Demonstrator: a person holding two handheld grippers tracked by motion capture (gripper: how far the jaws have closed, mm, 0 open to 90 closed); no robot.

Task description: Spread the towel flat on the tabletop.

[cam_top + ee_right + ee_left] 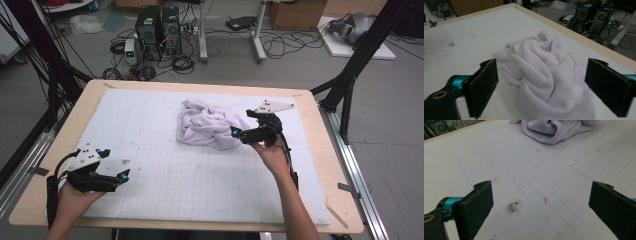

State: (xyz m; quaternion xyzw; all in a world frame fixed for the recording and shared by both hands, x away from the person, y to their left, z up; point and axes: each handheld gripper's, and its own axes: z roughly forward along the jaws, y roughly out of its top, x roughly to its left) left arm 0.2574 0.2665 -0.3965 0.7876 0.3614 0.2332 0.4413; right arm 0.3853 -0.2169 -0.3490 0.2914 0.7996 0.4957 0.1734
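Observation:
A crumpled pale lilac cloth point(210, 125) lies in a heap on the white gridded foam board point(150, 125), a little right of its middle. My right gripper point(240, 125) hovers at the cloth's right edge and points left at it. In the right gripper view, the open right gripper point(542, 75) has its jaws wide on either side of the cloth point(541, 72), and the pads do not press it. My left gripper point(114, 163) rests near the front left of the board. The left gripper point(541, 192) is open over bare board, with the cloth point(554, 130) far ahead.
The foam board lies on a wooden table point(325, 165) whose rim shows all round. A dark smudge point(512, 207) marks the board between the left jaws. Behind the table, on the floor, stand computer towers point(157, 27), cables and black frame legs point(350, 75).

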